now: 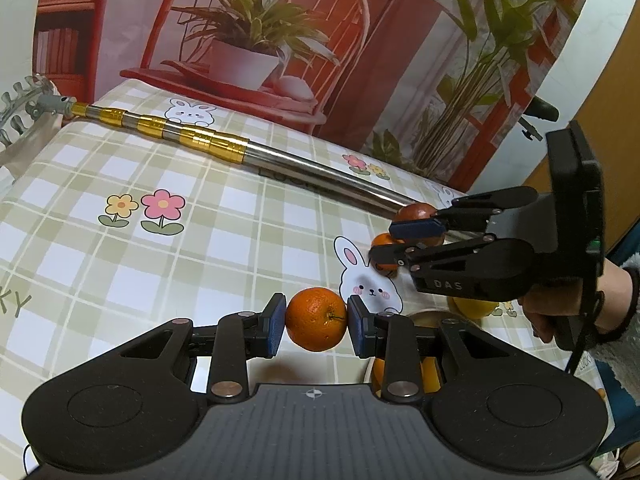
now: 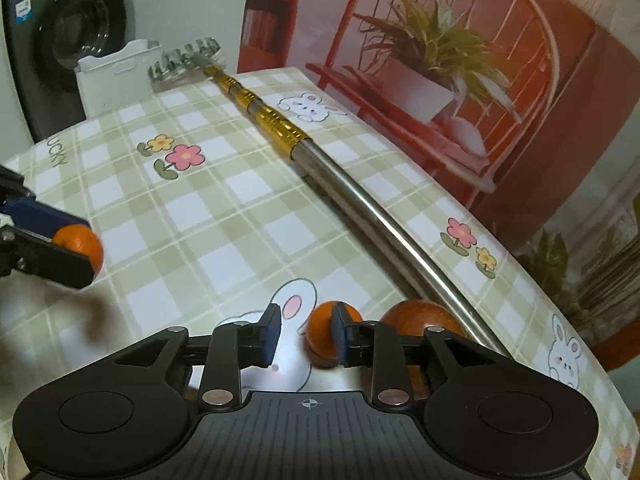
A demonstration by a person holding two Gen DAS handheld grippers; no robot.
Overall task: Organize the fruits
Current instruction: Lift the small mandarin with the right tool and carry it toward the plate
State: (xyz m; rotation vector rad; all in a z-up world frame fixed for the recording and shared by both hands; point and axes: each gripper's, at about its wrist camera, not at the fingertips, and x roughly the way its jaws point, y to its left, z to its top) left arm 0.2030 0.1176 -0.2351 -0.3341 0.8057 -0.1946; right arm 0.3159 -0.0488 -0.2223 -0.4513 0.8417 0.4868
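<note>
My left gripper (image 1: 316, 320) pinches an orange (image 1: 316, 319) at lower centre, lifted off the checked tablecloth (image 1: 224, 216), stem facing right. My right gripper (image 2: 305, 330) is spread, empty, angled low over the cloth, one finger (image 2: 341, 334) beside a small orange (image 2: 322, 330); a reddish fruit (image 2: 420, 316) lies against the metal pole (image 2: 360, 196).

Worktop (image 1: 224, 216): telescopic pole (image 1: 280, 158) lies diagonally across it, its pronged head (image 1: 20, 100) at the far left edge. Left tool (image 1: 316, 320): orange (image 1: 316, 319) clamped between its pads, raised off the worktop. Right tool (image 2: 304, 332): to the right of the left tool, low over the worktop, fingers apart. Small orange (image 2: 320, 330): on the worktop, against the right tool's right finger. Larger round fruit (image 2: 416, 316): just right of the small orange, touching the pole. Bin (image 2: 116, 76): beyond the worktop's far left edge, beside a washing machine (image 2: 68, 40).
</note>
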